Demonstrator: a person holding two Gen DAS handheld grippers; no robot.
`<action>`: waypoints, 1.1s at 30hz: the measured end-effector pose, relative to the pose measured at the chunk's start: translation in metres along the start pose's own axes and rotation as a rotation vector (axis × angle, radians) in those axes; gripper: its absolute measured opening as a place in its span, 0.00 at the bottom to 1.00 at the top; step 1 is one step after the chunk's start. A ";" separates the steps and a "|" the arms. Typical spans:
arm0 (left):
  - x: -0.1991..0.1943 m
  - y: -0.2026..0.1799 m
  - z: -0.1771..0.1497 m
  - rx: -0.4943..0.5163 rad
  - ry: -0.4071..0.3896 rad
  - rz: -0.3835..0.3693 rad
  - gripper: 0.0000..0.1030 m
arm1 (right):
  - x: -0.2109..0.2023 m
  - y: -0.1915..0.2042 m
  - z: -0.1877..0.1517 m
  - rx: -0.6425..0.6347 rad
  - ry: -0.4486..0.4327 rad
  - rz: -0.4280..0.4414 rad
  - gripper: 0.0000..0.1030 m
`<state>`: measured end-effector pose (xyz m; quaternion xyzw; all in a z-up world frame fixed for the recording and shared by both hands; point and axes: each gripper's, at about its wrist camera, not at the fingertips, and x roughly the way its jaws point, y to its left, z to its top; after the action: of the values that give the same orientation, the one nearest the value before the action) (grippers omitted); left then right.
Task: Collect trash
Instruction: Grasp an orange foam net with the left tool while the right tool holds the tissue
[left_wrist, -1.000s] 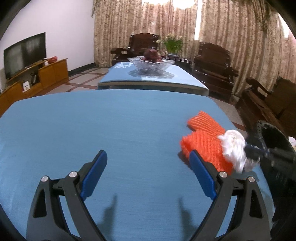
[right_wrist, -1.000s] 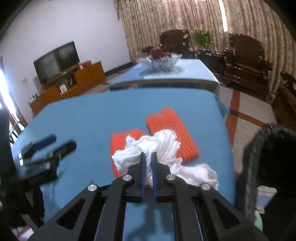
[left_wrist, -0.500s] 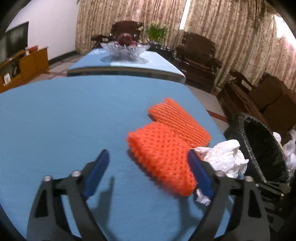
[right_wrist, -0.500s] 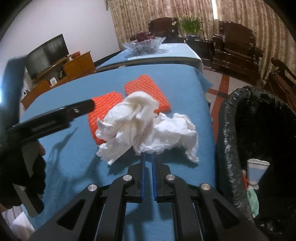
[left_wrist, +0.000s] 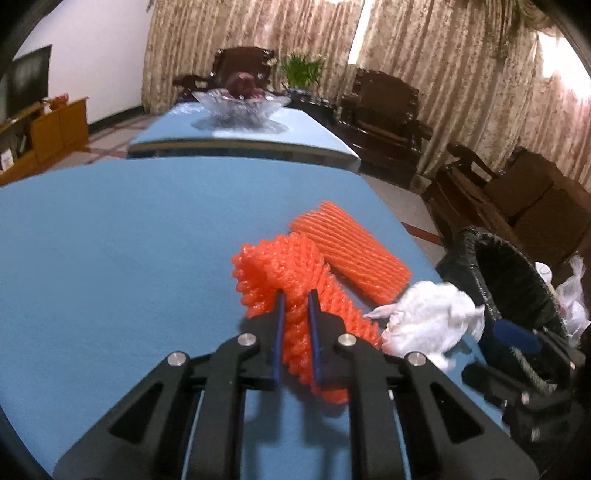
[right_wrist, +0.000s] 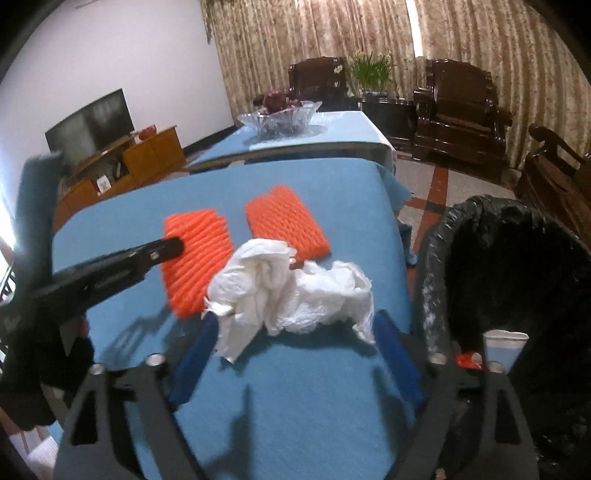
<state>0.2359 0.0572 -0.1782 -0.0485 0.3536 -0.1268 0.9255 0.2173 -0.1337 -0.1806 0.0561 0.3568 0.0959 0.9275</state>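
Observation:
My left gripper (left_wrist: 294, 295) is shut on an orange foam net (left_wrist: 291, 273) and bunches it up on the blue table (left_wrist: 110, 240). A second orange foam net (left_wrist: 351, 243) lies flat just beyond it. Crumpled white tissue (right_wrist: 291, 284) lies on the table near the right edge. My right gripper (right_wrist: 291, 325) is open, its blue fingers on either side of the tissue, which lies loose. In the right wrist view the held net (right_wrist: 195, 254) and the flat net (right_wrist: 286, 218) both show, with the left gripper (right_wrist: 173, 247) at the held one.
A bin lined with a black bag (right_wrist: 517, 277) stands off the table's right edge, with a paper cup (right_wrist: 504, 347) and scraps inside. A second blue table with a glass fruit bowl (left_wrist: 240, 105) stands behind. Dark wooden chairs (left_wrist: 384, 118) line the curtains.
My left gripper has moved onto the near orange net and shut on it, crumpling it. My right gripper has opened and let go of the white tissue, which now lies on the table.

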 end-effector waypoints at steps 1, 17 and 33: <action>-0.005 0.006 0.000 -0.004 -0.005 0.011 0.10 | 0.003 0.001 0.002 0.001 0.003 -0.003 0.85; -0.029 0.071 -0.011 -0.074 0.028 0.075 0.11 | 0.049 0.019 0.016 0.005 0.051 -0.016 0.89; -0.035 0.059 -0.009 -0.073 -0.002 0.068 0.10 | 0.018 0.014 0.025 0.007 -0.016 0.073 0.10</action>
<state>0.2170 0.1231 -0.1729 -0.0701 0.3587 -0.0822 0.9272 0.2450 -0.1173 -0.1711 0.0731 0.3474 0.1278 0.9261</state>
